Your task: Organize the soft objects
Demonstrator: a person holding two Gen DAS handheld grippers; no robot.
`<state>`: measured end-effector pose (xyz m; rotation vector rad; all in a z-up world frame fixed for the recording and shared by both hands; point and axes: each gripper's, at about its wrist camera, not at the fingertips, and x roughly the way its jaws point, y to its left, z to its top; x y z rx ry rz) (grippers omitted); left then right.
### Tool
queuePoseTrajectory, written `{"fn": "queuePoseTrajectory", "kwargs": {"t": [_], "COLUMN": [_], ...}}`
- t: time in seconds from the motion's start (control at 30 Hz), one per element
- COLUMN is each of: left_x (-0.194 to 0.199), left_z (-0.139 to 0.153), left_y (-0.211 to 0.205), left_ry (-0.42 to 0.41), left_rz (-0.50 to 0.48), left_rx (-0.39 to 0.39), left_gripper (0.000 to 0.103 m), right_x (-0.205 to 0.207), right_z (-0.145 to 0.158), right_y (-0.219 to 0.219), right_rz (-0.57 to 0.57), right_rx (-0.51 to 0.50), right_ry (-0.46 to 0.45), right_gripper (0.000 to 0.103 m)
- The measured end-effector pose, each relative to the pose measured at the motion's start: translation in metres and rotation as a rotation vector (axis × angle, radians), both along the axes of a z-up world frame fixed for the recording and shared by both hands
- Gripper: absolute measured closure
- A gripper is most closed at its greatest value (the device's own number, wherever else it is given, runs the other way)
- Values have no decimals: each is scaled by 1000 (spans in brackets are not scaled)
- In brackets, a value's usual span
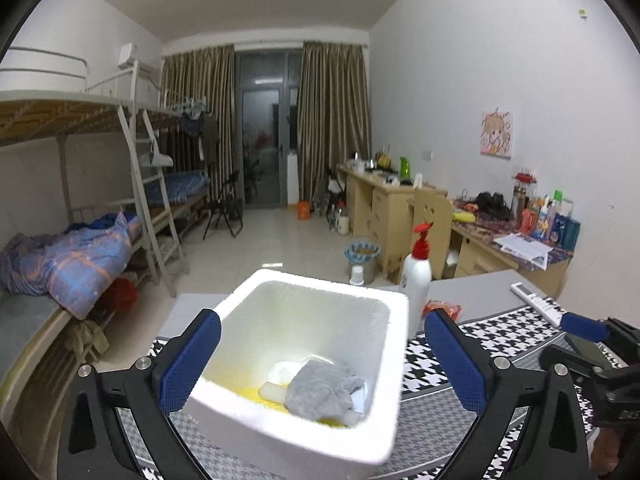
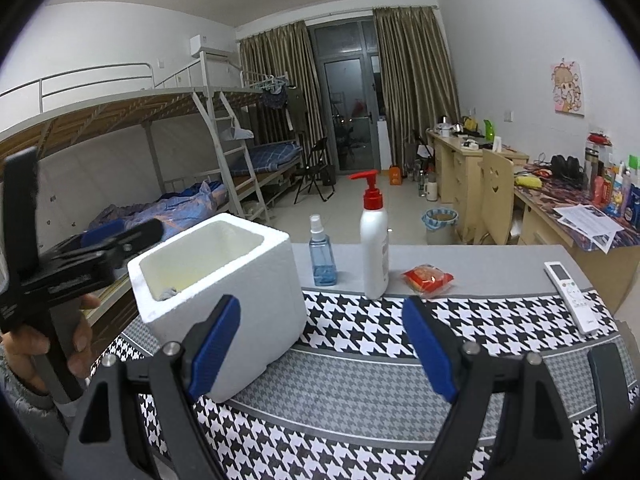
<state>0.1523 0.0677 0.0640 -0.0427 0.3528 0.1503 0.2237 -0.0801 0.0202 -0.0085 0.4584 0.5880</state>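
Cloth [image 1: 324, 390] in foam box [image 2: 224, 300]; spray bottle [image 2: 322, 254], pump bottle [image 2: 374, 252], packet [image 2: 428, 278], remote [image 2: 570, 296] rightward.

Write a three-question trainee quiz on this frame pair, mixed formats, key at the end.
1. True or false: the crumpled grey cloth lies inside the white foam box.
2. Multiple choice: what stands between the foam box and the white pump bottle with the red top in the right wrist view? A) small clear spray bottle of blue liquid B) white remote control C) red snack packet
3. Fill in: the left gripper is ____, with nothing pressed between its blue pads.

Key: 1 true; 2 A; 3 open
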Motion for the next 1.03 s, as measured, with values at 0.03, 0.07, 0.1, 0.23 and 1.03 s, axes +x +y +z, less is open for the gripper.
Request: {"fn": "queuePoseTrajectory", "kwargs": {"t": [0.03, 0.07, 0.1, 0.23, 1.03], "left_x": [-6, -11, -20, -43, -112], "left_z": [1, 2, 3, 3, -49], "left_y": [-2, -5, -9, -20, -50], "left_ry": [-9, -18, -34, -72, -153], "left_rz": [0, -2, -7, -6, 74], "left_rx": [2, 4, 9, 15, 46], "left_gripper": [1, 1, 1, 1, 1], "right_x": [-5, -10, -12, -30, -91], "right_z": [0, 0, 0, -3, -38], "right_y": [-1, -3, -4, -8, -30], "right_rz": [-4, -4, -2, 9, 24], "right_rx": [-1, 1, 2, -2, 24], "right_ry": [-8, -15, -19, -41, -98], "right_gripper": [17, 17, 17, 17, 17]}}
